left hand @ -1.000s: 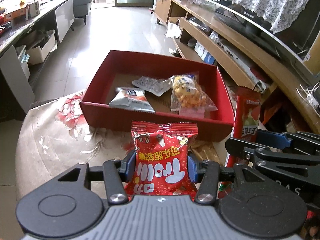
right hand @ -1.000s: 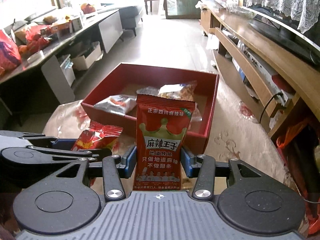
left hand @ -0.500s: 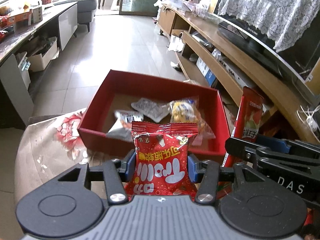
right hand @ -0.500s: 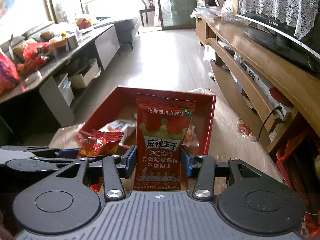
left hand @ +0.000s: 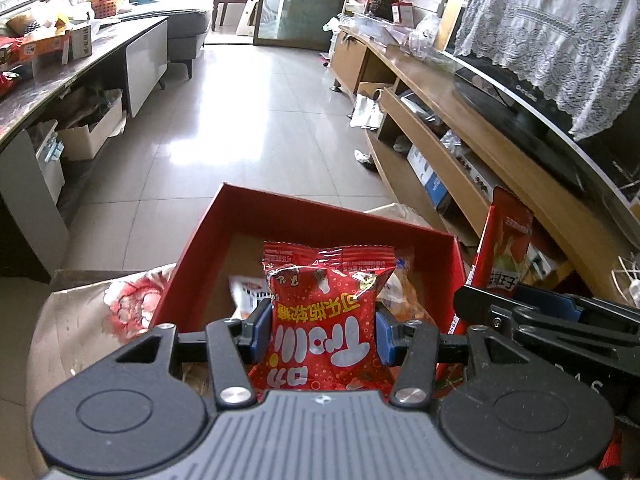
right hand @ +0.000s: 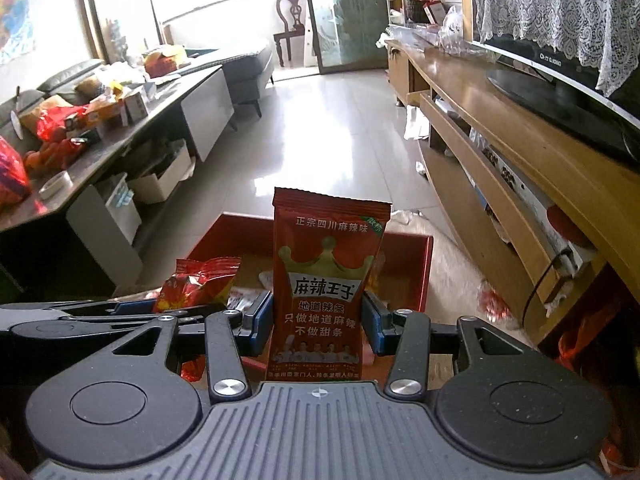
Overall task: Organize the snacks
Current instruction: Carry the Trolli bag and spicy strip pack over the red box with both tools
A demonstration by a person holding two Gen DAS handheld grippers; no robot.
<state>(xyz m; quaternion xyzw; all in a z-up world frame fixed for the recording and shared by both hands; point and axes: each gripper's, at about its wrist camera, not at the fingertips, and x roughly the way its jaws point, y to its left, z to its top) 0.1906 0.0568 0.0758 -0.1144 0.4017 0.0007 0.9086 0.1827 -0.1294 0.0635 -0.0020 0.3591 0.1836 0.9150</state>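
Left gripper [left hand: 323, 330]: blue pads closed against both edges of the red candy bag [left hand: 326, 320], which stands upright between them. No gap visible at either pad. The bag hangs in front of the near wall of the red box [left hand: 188, 248] and overlaps its interior in view.

Change over the last second — the box has slid down and toward the camera in the left wrist view, and more of the tiled floor [left hand: 248, 92] shows above it. A second ago the near wall ran unbroken below the bag's top; now the bag covers most of the packets already inside, with only a white packet [left hand: 246, 294] and a yellowish one [left hand: 404, 296] peeking out on either side. Reading: both hands have carried their loads up and forward toward the box. Release not yet done.

Right gripper [right hand: 318, 320]: pads shut on the tall spicy strip packet [right hand: 326, 284], held upright by its lower half. Grip width looks the same as before in both views. The packet now covers the box's far wall, where earlier it stood well short of it.

Both grippers sit side by side, near each other. Judgement: transport nearly complete; next comes lowering over the box floor and opening, staggered so the packets don't collide.
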